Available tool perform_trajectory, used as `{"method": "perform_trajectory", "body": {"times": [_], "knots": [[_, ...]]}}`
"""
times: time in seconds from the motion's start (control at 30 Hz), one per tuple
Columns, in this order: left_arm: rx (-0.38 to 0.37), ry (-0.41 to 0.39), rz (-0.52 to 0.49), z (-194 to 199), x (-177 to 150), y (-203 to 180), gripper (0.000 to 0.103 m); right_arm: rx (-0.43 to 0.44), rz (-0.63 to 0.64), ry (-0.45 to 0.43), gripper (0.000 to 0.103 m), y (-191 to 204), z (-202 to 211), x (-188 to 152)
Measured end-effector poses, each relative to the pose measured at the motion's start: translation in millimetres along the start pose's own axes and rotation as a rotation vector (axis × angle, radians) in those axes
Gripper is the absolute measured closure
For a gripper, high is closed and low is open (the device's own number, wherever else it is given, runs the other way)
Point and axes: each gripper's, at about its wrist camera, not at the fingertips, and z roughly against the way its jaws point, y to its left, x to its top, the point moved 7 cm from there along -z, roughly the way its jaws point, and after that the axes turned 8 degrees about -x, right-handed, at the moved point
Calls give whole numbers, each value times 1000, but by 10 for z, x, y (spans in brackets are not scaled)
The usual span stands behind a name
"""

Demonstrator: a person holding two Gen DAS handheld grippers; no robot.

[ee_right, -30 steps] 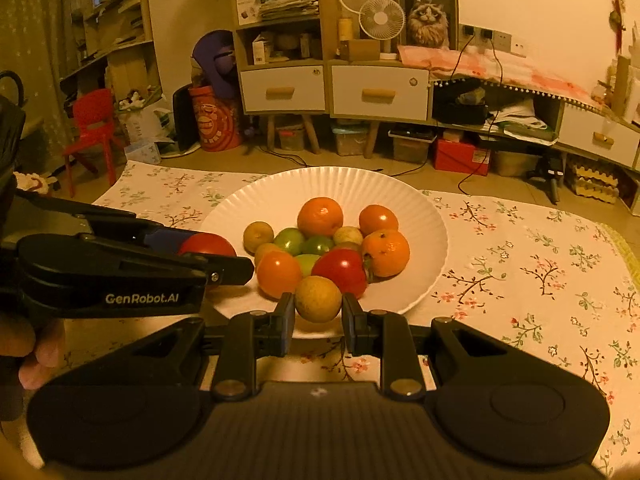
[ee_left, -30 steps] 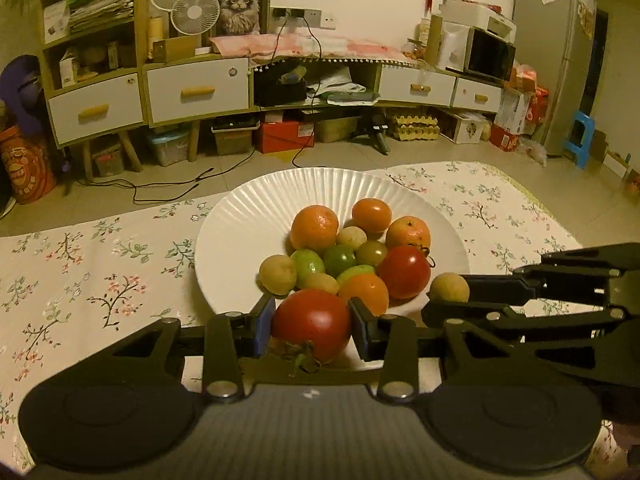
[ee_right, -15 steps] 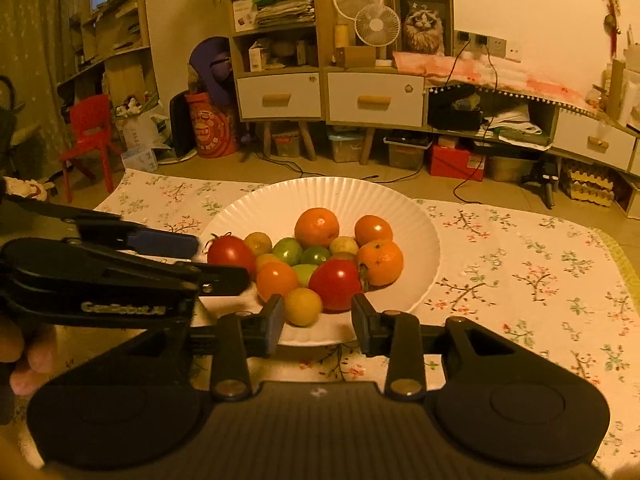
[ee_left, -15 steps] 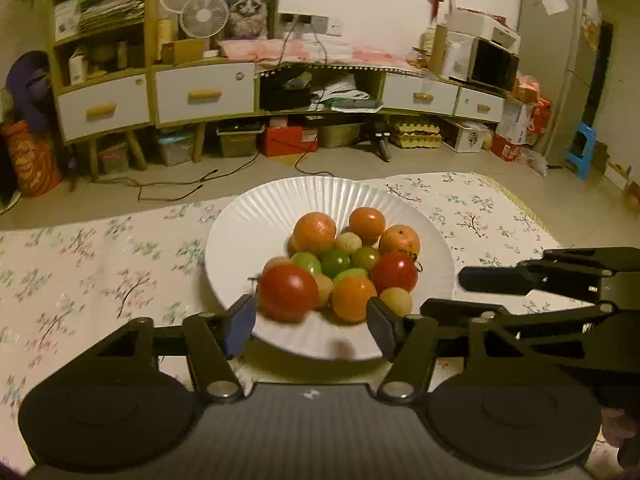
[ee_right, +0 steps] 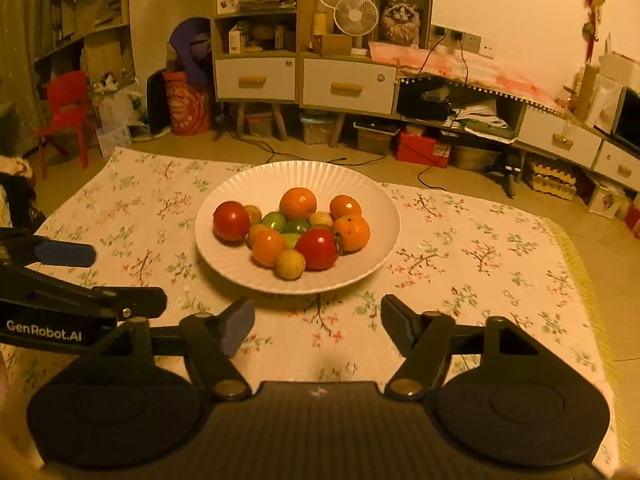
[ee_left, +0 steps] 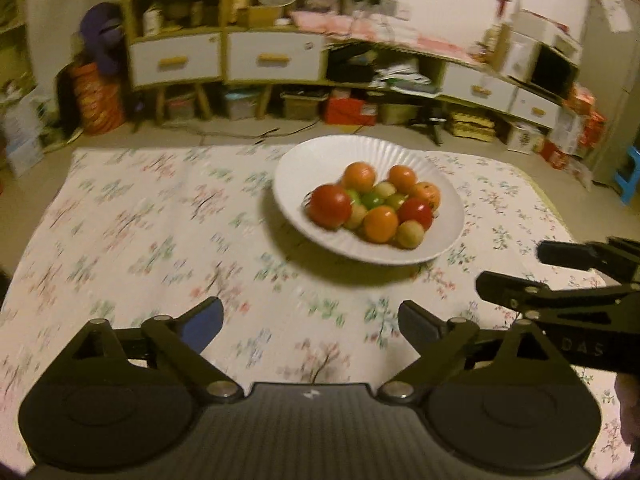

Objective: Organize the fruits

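Fruits lie heaped on a white fluted plate on a floral cloth: two red tomatoes, one at the pile's left edge and one near the front, several oranges, green ones in the middle, and a small yellow one at the front.

The left gripper is held over the cloth short of the plate, its fingers spread wide with nothing between them. The right gripper is likewise spread and empty, just short of the plate's near rim.

Writing: in the right view, the side of the left gripper reads "GenRobot.AI" in white. In the left view, the side of the right gripper bears faint letters that look like "D A S" (too dim to be sure).

The right view is sharp and shows a red chair at far left, a framed cat picture behind two small fans, and wall sockets. The left view is blurred; it alone shows a blue stool at the right edge and a grey fridge beside it. In the left view the plate sits right of centre; in the right view it sits nearly centred. Both show the white-drawered cabinets along the wall.
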Motion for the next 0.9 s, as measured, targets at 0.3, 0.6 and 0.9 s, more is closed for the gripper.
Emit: {"method": "perform_trajectory", "body": {"times": [0.3, 0.6, 0.9], "knots": [[79, -16, 40, 234, -132, 63, 3, -58, -68, 85, 13, 19, 72, -163], [92, 59, 73, 156, -319, 120, 3, -74, -70, 126, 11, 72, 4, -340], [99, 55, 55, 204, -357, 92, 3, -68, -65, 145, 9, 117, 6, -402]]}}
